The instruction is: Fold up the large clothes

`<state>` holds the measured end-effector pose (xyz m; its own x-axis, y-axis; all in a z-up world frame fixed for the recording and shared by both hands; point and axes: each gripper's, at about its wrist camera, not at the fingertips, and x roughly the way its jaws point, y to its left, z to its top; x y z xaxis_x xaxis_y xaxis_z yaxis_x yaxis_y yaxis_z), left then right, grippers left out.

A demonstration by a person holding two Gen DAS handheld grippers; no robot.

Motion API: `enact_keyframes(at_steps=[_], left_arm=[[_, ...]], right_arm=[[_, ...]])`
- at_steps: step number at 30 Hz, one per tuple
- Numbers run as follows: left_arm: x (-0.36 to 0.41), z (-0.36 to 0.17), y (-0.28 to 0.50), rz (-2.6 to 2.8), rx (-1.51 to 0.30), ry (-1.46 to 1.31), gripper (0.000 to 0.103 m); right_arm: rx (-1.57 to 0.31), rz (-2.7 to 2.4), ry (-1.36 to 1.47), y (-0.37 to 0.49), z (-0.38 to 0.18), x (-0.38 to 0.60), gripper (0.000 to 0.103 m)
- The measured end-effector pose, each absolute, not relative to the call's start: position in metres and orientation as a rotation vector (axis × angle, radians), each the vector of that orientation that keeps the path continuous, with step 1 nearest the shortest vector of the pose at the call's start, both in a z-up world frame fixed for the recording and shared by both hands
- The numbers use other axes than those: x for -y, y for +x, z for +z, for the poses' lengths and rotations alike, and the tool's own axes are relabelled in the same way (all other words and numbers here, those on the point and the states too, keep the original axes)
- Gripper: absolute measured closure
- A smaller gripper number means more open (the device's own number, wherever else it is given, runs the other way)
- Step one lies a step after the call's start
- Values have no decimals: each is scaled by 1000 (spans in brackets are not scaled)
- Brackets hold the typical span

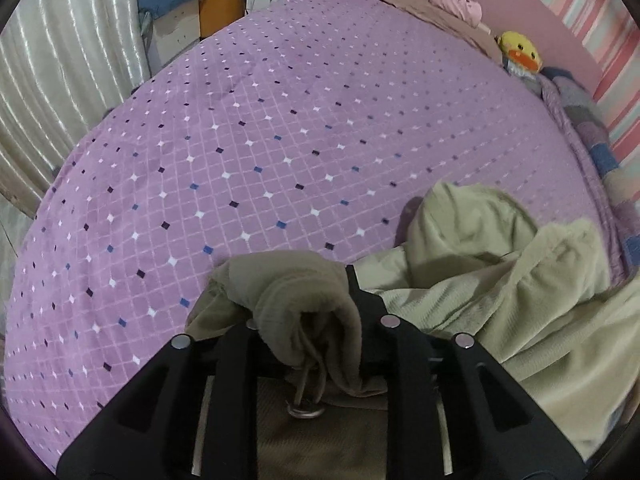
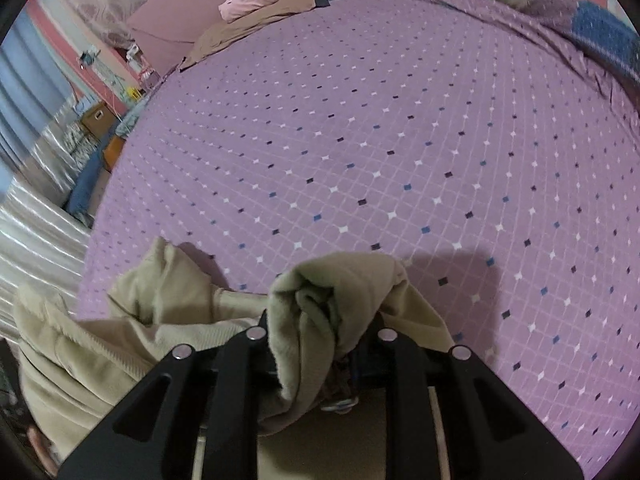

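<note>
Both grippers are clamping bunched beige fabric: left gripper (image 1: 304, 320) is pinching a wad with a drawstring hanging out, right gripper (image 2: 320, 332) is pinching another thick fold. The garment (image 1: 500, 300) is lying crumpled on the near edge of the purple bedspread (image 1: 260, 140), slack between the 2 grips. Risks: each grip is holding several layers, so a layer could be slipping out on the pull; uneven corners would be skewing the fold; the drawstring could be snagging a finger.
</note>
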<state>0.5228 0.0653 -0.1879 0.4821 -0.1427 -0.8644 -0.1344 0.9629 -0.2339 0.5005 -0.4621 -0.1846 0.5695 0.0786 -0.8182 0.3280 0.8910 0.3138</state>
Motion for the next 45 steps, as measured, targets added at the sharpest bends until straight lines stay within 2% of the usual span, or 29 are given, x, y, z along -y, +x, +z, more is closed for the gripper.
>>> enact_keyframes(at_steps=[2,4,5,6,7,9,11,13,17,24,28,35,40,45], left_arm=[[-68,-182,520,-21,-1078,-299,74],[-66,-175,518,-39,-1085,-307,67],[-66,-172,518,-51,-1089,-316,59],[-67,-167,517,-74,-1093,-336,47],[-66,-166,519,-87,-1094,-352,41],[-67,-161,521,-123,-1106,-406,23],[-67,-159,524,-143,-1120,-436,17],[-68,-157,523,-156,-1133,-454,15],[-76,-153,521,-201,-1141,-541,12],[-99,-139,517,-261,-1143,-732,3],[-111,-127,508,-266,-1149,-784,3],[-80,-103,451,-182,-1115,-473,3],[-8,-117,403,-277,-1102,-347,3],[66,-145,405,-299,-1138,-242,3]], right_arm=[[-963,-122,533,497,-179,470,78],[-963,-89,623,494,-175,480,70],[-957,-71,664,492,-173,483,68],[-952,-56,699,491,-171,487,63],[-949,-41,735,490,-170,490,58],[-949,-25,768,489,-169,492,50],[-944,-3,798,489,-167,492,43],[-927,8,820,487,-164,493,37],[-866,5,822,480,-145,499,35],[-781,18,495,459,-93,457,34],[-784,29,374,447,-86,435,34],[-807,56,280,416,-95,408,34],[-841,70,223,393,-111,383,34],[-888,106,202,388,-128,355,34]])
